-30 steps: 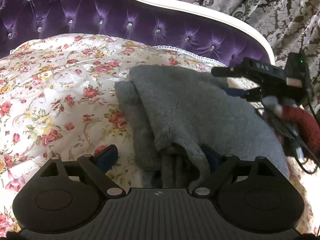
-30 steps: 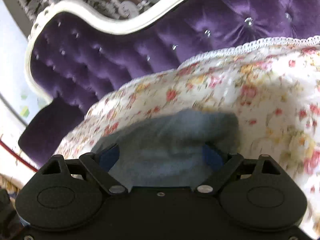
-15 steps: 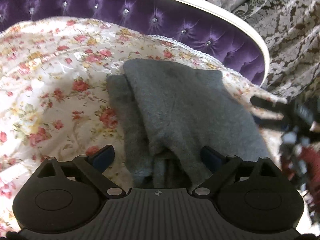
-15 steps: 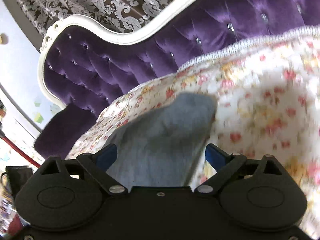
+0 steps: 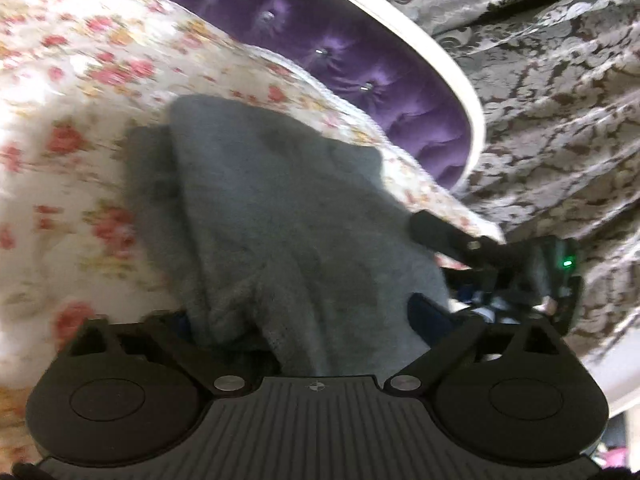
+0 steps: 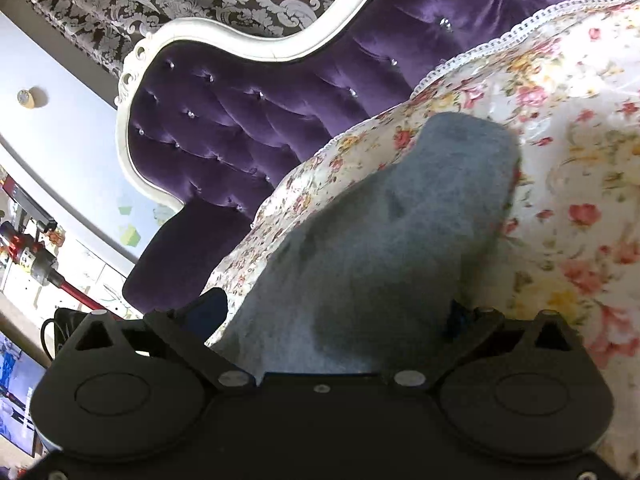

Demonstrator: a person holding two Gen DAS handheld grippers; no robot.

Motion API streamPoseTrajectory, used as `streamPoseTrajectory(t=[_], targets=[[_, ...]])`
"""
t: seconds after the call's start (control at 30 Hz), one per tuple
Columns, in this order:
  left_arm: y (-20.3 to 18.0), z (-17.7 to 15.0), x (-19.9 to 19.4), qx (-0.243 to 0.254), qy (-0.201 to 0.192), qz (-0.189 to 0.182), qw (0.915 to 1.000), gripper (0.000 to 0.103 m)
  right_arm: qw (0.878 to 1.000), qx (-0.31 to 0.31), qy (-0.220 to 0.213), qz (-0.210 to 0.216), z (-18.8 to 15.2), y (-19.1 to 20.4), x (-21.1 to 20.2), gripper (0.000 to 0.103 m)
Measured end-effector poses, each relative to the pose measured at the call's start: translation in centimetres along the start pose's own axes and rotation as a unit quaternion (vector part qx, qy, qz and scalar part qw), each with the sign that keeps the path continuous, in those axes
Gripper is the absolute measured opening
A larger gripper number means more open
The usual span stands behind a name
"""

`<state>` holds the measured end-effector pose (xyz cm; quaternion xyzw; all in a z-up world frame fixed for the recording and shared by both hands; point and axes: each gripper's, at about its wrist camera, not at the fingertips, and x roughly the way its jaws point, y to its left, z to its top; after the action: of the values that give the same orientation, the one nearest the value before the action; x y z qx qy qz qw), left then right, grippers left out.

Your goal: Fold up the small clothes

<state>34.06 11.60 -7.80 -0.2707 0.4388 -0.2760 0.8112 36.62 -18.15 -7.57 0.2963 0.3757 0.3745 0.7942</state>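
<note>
One soft grey knitted garment lies doubled on the floral bedspread, more folding likely left. Left tongs, closing, and right tongs, widening, straddle it unclenched.

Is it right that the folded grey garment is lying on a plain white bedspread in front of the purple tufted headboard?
Not quite. The bedspread is not plain white: it is printed with red and yellow flowers, as the right wrist view shows. The rest holds: the folded grey garment lies on it in front of the purple tufted headboard.
</note>
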Motion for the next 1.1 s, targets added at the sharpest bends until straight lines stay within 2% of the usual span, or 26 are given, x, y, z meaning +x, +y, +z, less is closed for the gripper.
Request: streamPoseTrajectory(t=[0.03, 0.07, 0.1, 0.2, 0.43, 0.6, 0.77, 0.83, 0.93, 1.0, 1.03, 1.1], targets=[[0.0, 0.2, 0.4, -0.006, 0.005, 0.000, 1.0000, 0.041, 1.000, -0.001, 0.001, -0.001, -0.1, 0.1, 0.0, 0.093], [-0.1, 0.3, 0.6, -0.008, 0.003, 0.001, 1.0000, 0.037, 1.000, 0.000, 0.002, -0.007, -0.1, 0.2, 0.0, 0.059], [-0.4, 0.5, 0.6, -0.006, 0.001, 0.002, 1.0000, 0.037, 1.000, 0.001, 0.003, -0.023, -0.1, 0.3, 0.0, 0.045], [-1.7, 0.7, -0.1, 0.009, -0.008, -0.005, 0.9999, 0.037, 0.999, -0.004, -0.010, -0.050, 0.0, 1.4, -1.2, 0.046], [-5.8, -1.2, -3.8, 0.035, -0.019, -0.040, 0.9984, 0.037, 0.998, -0.016, -0.040, -0.055, -0.7, 5.9, -6.3, 0.046], [-8.4, -5.3, -6.5, 0.061, -0.014, -0.048, 0.9969, 0.037, 0.996, -0.036, -0.043, -0.076, -3.3, 9.8, -9.7, 0.046], [-9.4, -10.6, -8.7, 0.068, -0.005, -0.047, 0.9966, 0.037, 0.994, -0.040, -0.027, -0.094, -7.7, 11.8, -11.7, 0.049], [-9.3, -13.0, -9.3, 0.076, 0.003, -0.036, 0.9964, 0.038, 0.993, -0.046, -0.015, -0.104, -9.8, 12.3, -11.8, 0.052], [-8.2, -16.2, -9.6, 0.075, 0.017, -0.003, 0.9970, 0.040, 0.992, -0.045, 0.003, -0.122, -13.1, 11.9, -12.0, 0.066], [-6.8, -18.0, -9.6, 0.069, 0.022, 0.030, 0.9970, 0.043, 0.985, -0.049, 0.010, -0.163, -15.1, 11.2, -12.0, 0.070], [-6.1, -18.6, -10.0, 0.057, 0.017, 0.034, 0.9977, 0.044, 0.981, -0.051, 0.013, -0.185, -15.9, 10.8, -12.1, 0.071], [-4.3, -19.3, -11.3, 0.011, -0.005, 0.016, 0.9998, 0.044, 0.977, -0.045, 0.010, -0.209, -17.3, 10.1, -12.8, 0.079]])
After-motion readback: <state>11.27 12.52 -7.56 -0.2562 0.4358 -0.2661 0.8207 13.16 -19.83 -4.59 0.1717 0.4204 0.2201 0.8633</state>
